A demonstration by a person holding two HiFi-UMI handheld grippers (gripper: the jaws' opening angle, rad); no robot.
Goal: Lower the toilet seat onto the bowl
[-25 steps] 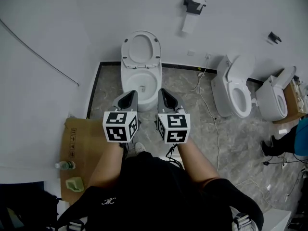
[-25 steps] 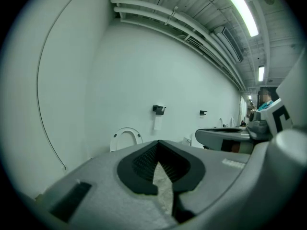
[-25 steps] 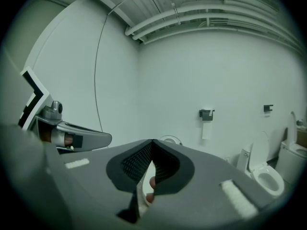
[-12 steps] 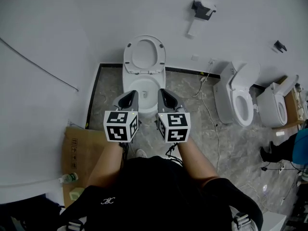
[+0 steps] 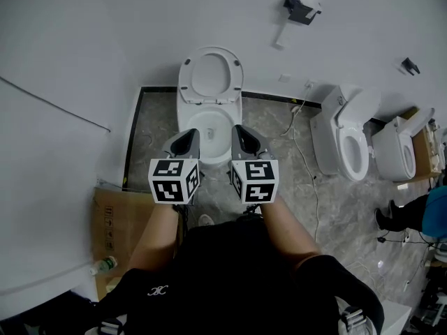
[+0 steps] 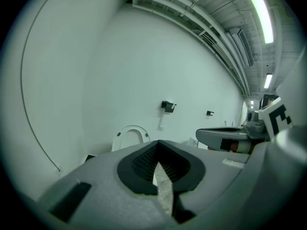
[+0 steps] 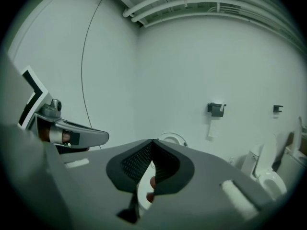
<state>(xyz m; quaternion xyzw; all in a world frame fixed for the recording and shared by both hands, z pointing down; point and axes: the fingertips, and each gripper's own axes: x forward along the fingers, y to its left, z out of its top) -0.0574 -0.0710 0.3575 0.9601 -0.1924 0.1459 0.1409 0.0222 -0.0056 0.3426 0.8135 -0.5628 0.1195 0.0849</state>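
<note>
My left gripper [image 6: 157, 143] and right gripper [image 7: 152, 142] are both clenched with nothing between the pads. They are held level and side by side, just apart, above the front of a white toilet bowl [image 5: 230, 114]. Each carries its marker cube [image 5: 173, 181] nearest my body, with my bare forearms running back from the cubes. Neither gripper touches the toilet.

Beyond the jaw tips, the toilet seat [image 5: 184, 82] stands raised, leaning back against the white wall [image 5: 84, 40] at the rear of the open bowl. In both gripper views the upright ring of the seat shows just over the closed jaws.

High on the wall to the right of the toilet hangs a dark toilet paper holder [image 5: 302, 9], with a strip of paper [image 5: 281, 37] hanging below it. A smaller dark fitting [image 5: 409, 65] is fixed farther right on the same wall.

The grey marbled floor [image 5: 154, 138] carries a white cable [image 5: 300, 145] that trails from the wall between this toilet and the next. Two more white toilets [image 5: 346, 142] stand well to the right, both with lids up.

A flattened cardboard sheet [image 5: 112, 222] lies on the floor to my left, with a plastic bottle [image 5: 105, 264] at its near end. At the far right edge, a person in blue [image 5: 429, 204] is partly in view.
</note>
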